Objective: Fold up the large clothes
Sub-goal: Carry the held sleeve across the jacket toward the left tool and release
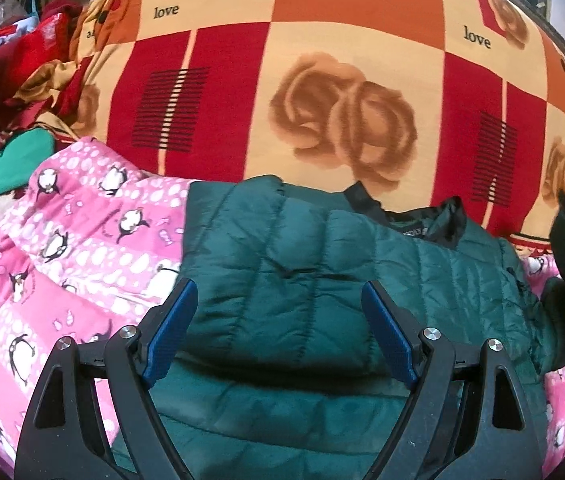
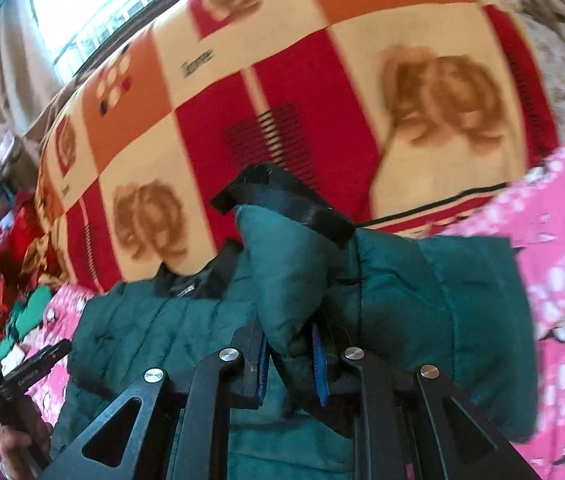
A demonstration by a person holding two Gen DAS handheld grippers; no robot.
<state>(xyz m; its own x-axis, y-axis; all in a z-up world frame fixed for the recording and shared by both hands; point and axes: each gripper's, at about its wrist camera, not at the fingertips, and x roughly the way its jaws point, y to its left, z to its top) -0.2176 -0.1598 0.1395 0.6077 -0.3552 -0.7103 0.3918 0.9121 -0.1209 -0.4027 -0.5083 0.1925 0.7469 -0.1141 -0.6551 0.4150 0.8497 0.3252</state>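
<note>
Bed w/ pink penguin blanket [image 1: 82, 232] carries green puffer jacket [image 1: 302, 280], laid flat near orange-red rose blanket [image 1: 322, 80]; right gripper [image 2: 291, 360] clenched on its sleeve [image 2: 282, 272], lifted for folding inward; left gripper [image 1: 278, 332] released above jacket body; fold looks barely begun.

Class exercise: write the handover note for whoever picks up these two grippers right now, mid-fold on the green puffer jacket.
Left gripper: open, hovering above the green puffer jacket, holding nothing.
Right gripper: shut on the jacket's sleeve, lifted, its black cuff pointing up.
Jacket lies on the pink penguin blanket, collar toward the orange checked blanket.
Done: the left side looks already folded in.
Left: lay the held sleeve across the body, then fold the jacket up.
</note>
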